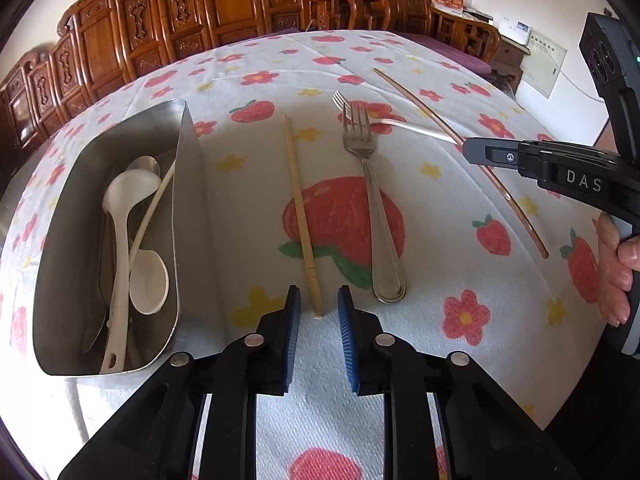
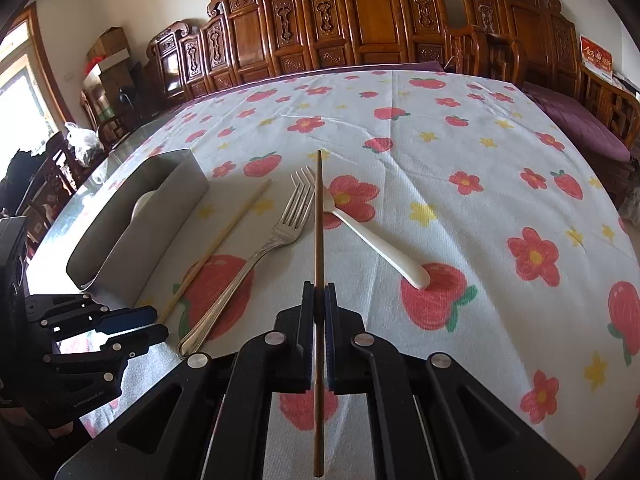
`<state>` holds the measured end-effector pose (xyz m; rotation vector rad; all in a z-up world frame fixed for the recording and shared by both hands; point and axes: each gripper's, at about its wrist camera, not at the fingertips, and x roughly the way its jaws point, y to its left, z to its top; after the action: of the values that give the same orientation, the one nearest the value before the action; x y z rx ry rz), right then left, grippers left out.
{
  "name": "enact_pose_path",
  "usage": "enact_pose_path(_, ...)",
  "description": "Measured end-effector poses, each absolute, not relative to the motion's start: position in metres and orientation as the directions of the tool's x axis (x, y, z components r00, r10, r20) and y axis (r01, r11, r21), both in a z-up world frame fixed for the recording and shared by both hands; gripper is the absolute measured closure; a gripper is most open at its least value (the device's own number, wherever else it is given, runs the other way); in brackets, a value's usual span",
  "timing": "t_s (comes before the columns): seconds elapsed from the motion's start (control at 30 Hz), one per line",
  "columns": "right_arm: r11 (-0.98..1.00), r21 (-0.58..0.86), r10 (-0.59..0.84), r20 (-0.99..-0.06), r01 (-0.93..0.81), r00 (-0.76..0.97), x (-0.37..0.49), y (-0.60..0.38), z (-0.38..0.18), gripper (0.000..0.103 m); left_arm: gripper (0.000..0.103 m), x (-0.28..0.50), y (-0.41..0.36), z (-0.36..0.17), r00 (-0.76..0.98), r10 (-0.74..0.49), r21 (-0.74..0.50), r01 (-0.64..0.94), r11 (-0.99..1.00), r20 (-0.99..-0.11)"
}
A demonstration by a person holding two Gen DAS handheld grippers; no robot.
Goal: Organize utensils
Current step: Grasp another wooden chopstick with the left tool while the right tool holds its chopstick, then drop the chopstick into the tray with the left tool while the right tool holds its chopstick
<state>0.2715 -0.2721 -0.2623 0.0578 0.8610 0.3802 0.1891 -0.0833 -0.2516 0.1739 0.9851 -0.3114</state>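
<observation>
Two right gripper (image 2: 319, 300) fingers (image 2: 307, 312) pinch the brown chopstick (image 2: 318, 216).

metal bin (image 2: 132, 224): wall hides most of the spoons inside, right view | white fork (image 1: 400, 122): handle end hidden behind the right gripper (image 1: 472, 152) | brown chopstick (image 2: 318, 240): middle hidden between jaws

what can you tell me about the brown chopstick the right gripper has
The brown chopstick is a thin, straight, reddish-brown stick, possibly wood. The right gripper is shut on it partway along, so it sticks out forward and back from the blue pads. Its front part runs over the white plastic fork, near the metal fork's tines; whether it touches either cannot be told. In the left wrist view it slants across the flowered tablecloth.
</observation>
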Motion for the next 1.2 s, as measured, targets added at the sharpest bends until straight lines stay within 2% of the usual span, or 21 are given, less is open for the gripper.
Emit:
enact_pose_path(0.1,0.931,0.2,0.349,-0.731,-0.305,0.586,0.271,-0.27,-0.263,0.097,0.099,0.189,-0.083,-0.251,0.515,-0.177,0.007,0.336,0.942,-0.838)
enact_pose_path(0.47,0.934,0.205,0.346,-0.727,-0.293,0.594,0.262,-0.27,-0.258,0.097,0.099,0.158,-0.076,-0.207,0.593,-0.175,0.044,0.336,0.941,-0.786)
enact_pose_path(0.87,0.916,0.234,0.396,-0.662,-0.327,0.636,0.225,-0.255,-0.216,0.097,0.099,0.134,-0.034,-0.153,0.659,-0.151,0.04,0.265,0.963,-0.737)
enact_pose_path(1.2,0.904,0.22,0.42,-0.617,-0.367,0.666,0.204,-0.235,-0.179,0.097,0.099,0.133,0.004,-0.135,0.67,-0.139,0.01,0.213,0.977,-0.729)
